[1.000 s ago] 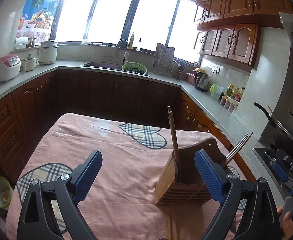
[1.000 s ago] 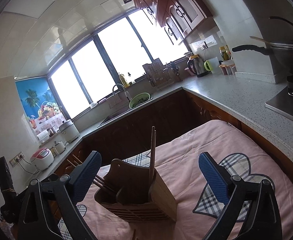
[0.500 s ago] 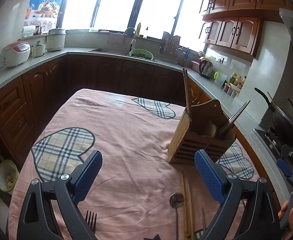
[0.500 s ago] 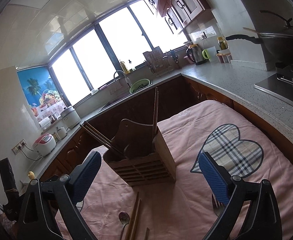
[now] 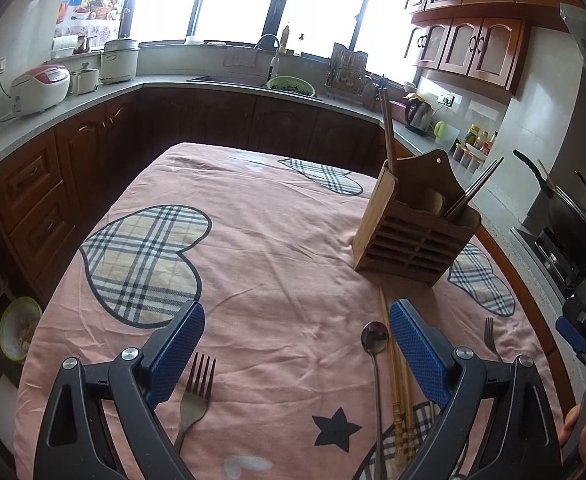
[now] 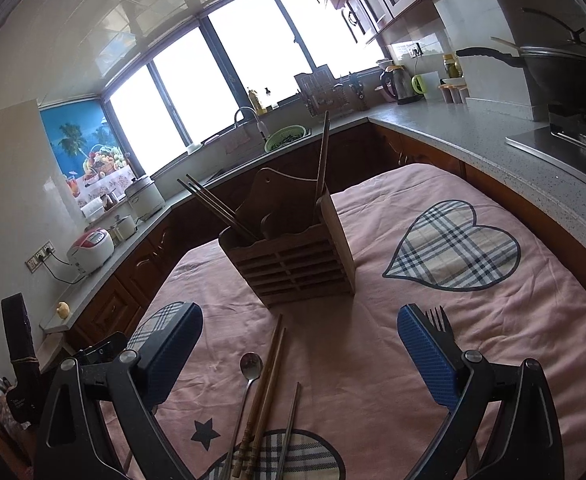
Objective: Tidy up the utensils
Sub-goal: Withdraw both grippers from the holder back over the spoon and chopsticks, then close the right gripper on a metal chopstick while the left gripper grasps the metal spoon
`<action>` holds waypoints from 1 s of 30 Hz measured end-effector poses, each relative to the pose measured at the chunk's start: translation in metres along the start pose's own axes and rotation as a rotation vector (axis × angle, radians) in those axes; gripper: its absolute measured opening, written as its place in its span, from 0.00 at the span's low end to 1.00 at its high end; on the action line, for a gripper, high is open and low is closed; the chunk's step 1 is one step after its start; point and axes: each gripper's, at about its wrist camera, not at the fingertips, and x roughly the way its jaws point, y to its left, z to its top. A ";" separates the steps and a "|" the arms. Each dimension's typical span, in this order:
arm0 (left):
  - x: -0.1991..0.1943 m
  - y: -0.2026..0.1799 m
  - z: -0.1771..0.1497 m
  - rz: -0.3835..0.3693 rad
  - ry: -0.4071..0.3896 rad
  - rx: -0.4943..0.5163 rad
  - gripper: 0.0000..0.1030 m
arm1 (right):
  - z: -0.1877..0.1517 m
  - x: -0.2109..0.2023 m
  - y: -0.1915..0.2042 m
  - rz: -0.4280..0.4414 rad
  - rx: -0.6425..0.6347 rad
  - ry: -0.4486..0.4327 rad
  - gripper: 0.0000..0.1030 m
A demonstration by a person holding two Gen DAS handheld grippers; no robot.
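A wooden utensil holder (image 5: 415, 236) (image 6: 297, 264) stands on the pink tablecloth, with wooden chopsticks upright at one end and dark chopsticks leaning at the other. In front of it lie a metal spoon (image 5: 374, 338) (image 6: 251, 366), a pair of wooden chopsticks (image 5: 393, 360) (image 6: 267, 376) and a metal chopstick (image 6: 293, 420). One fork (image 5: 199, 388) lies by my left gripper's left finger; another fork (image 5: 490, 334) (image 6: 438, 318) lies by my right gripper's right finger. My left gripper (image 5: 295, 352) and right gripper (image 6: 299, 354) are both open and empty above the cloth.
The table (image 5: 253, 216) is ringed by dark wood kitchen counters (image 5: 73, 100). A wok (image 5: 573, 224) sits on the stove at right. A rice cooker (image 5: 41, 88), a sink basin (image 5: 291, 88) and a kettle (image 5: 419, 116) stand along the counter.
Both grippers have pulled back and tilted down from the holder. The spoon, chopsticks and forks on the cloth have come into view. Both stay open.
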 end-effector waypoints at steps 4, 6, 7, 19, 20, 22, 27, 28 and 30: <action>0.000 0.001 -0.005 0.001 0.015 0.001 0.91 | -0.012 -0.001 0.003 -0.009 -0.018 0.027 0.96; 0.002 0.003 -0.007 0.000 0.024 0.000 0.91 | -0.016 -0.001 0.004 -0.016 -0.028 0.041 0.96; 0.003 0.003 -0.008 0.000 0.028 0.000 0.91 | -0.019 -0.001 0.005 -0.019 -0.034 0.047 0.96; 0.017 0.000 -0.016 0.008 0.073 0.022 0.90 | -0.048 0.016 0.017 -0.054 -0.088 0.126 0.96; 0.018 -0.001 -0.016 0.009 0.074 0.025 0.90 | -0.051 0.019 0.018 -0.059 -0.097 0.136 0.96; 0.021 -0.003 -0.015 0.009 0.078 0.031 0.90 | -0.054 0.025 0.019 -0.061 -0.110 0.156 0.95; 0.032 -0.009 -0.014 0.020 0.089 0.047 0.85 | -0.061 0.039 0.022 -0.069 -0.138 0.202 0.75; 0.036 -0.010 -0.014 0.016 0.098 0.054 0.80 | -0.062 0.043 0.022 -0.068 -0.138 0.219 0.72; 0.042 -0.013 -0.014 0.006 0.114 0.064 0.75 | -0.065 0.051 0.020 -0.057 -0.127 0.252 0.55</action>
